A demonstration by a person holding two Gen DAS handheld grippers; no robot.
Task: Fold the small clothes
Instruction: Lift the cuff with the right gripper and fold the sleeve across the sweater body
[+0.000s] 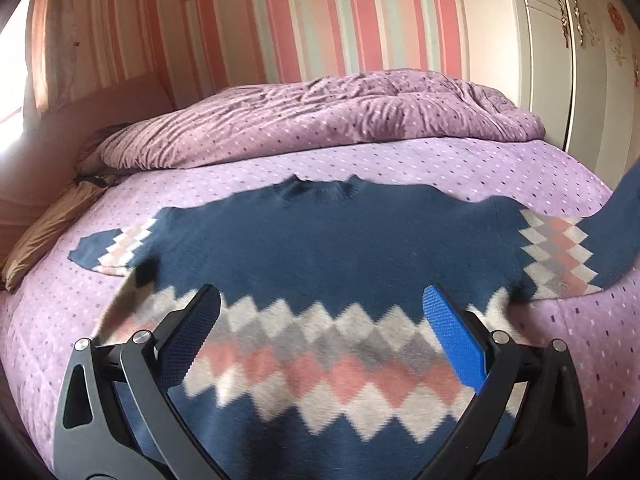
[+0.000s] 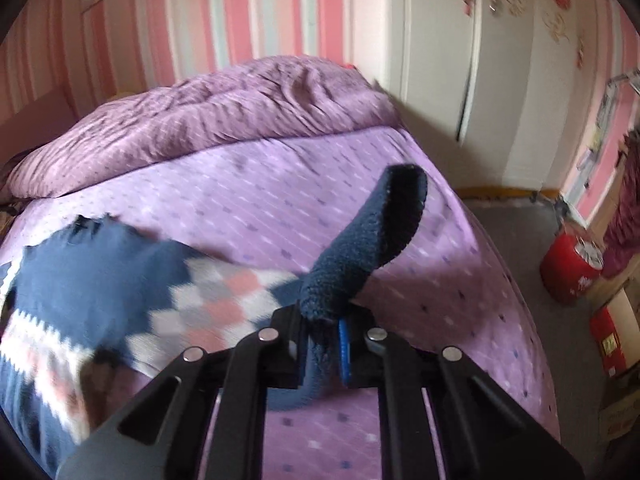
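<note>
A small navy sweater (image 1: 320,240) with pink, grey and white diamonds lies flat, front up, on the purple bed (image 1: 440,160), collar toward the far side. My left gripper (image 1: 320,312) hovers open above its lower chest band, nothing between the fingers. In the left wrist view the sweater's right sleeve (image 1: 624,220) rises off the bed toward the frame edge. My right gripper (image 2: 322,348) is shut on that sleeve (image 2: 360,248) near its navy cuff, which stands up beyond the fingers above the sheet. The sweater's body (image 2: 88,280) lies to the left in the right wrist view.
A rumpled purple duvet (image 1: 320,112) is heaped at the far end of the bed. A white wardrobe (image 1: 560,60) stands at the right. Beside the bed, on the grey floor, are a red container (image 2: 568,268) and boxes. Pink striped wall behind.
</note>
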